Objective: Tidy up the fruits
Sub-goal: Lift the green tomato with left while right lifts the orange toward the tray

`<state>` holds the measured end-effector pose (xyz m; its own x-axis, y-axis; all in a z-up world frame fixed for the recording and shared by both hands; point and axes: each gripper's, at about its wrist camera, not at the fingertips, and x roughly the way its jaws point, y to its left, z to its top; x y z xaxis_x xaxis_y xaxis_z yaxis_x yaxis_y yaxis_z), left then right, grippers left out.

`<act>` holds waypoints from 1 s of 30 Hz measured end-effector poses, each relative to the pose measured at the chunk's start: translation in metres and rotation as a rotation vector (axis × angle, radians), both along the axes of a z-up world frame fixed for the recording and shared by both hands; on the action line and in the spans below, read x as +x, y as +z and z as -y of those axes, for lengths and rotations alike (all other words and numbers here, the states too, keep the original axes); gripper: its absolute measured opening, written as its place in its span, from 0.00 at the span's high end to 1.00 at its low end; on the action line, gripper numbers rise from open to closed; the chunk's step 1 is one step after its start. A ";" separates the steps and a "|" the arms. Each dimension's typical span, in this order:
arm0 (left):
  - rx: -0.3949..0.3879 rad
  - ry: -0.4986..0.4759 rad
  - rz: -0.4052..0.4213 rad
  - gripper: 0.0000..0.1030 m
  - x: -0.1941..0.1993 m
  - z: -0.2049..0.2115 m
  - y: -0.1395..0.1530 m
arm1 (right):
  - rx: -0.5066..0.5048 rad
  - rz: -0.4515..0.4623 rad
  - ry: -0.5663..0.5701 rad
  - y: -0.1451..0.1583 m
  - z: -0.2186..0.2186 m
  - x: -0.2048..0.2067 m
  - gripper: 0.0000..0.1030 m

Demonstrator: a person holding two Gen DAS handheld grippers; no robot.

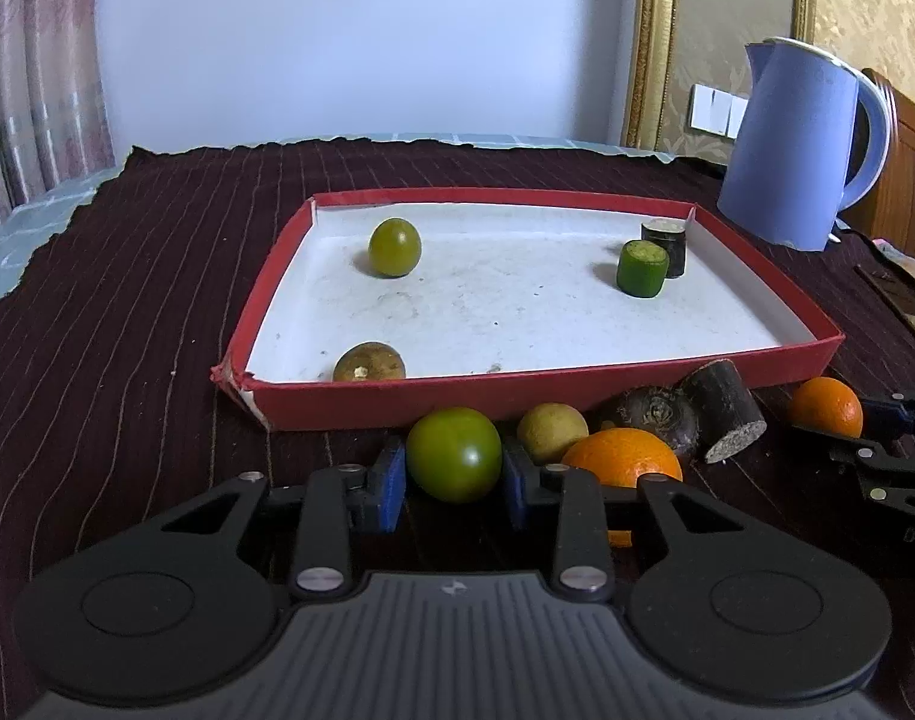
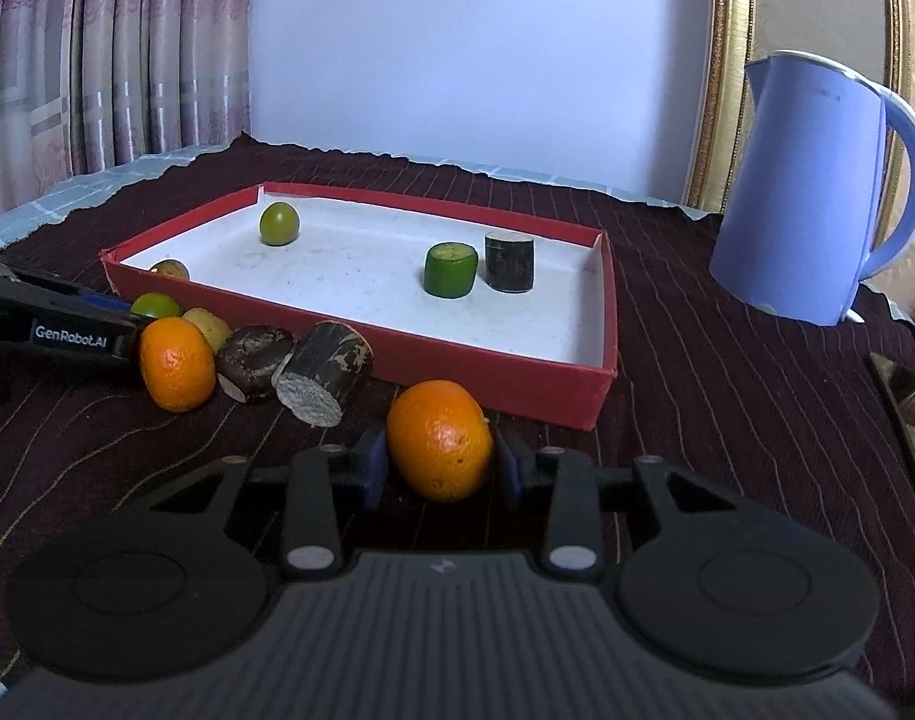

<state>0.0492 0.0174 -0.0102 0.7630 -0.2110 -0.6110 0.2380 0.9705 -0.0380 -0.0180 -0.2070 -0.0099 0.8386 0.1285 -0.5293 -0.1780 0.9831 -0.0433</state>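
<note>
Black tongs (image 1: 454, 483), blue pads (image 1: 392, 489), silver screws.

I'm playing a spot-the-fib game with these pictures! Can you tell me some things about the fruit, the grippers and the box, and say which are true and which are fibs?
1. The left gripper is closed on a green fruit. True.
2. The right gripper holds a banana. False: it is closed on an orange.
3. The red box is empty. False: four pieces lie inside it.
4. A blue kettle stands to the right of the box. True.
5. Another orange lies outside the box. True.
</note>
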 end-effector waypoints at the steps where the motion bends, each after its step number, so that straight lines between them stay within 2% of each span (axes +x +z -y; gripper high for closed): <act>1: 0.003 0.006 0.000 0.69 -0.001 0.000 0.000 | -0.001 0.001 -0.003 0.000 0.000 0.000 0.67; 11: 0.027 0.074 0.051 0.69 -0.013 -0.006 0.017 | 0.056 0.042 -0.058 0.006 0.006 -0.013 0.67; 16: 0.068 0.129 0.072 0.69 -0.013 -0.003 0.025 | 0.076 0.070 -0.082 0.010 0.006 -0.016 0.67; 23: 0.085 0.138 0.100 0.69 -0.014 0.004 0.032 | 0.071 0.147 -0.105 0.024 0.001 -0.028 0.67; 30: 0.106 0.149 0.120 0.69 -0.011 0.012 0.039 | 0.092 0.160 -0.098 0.029 -0.004 -0.029 0.67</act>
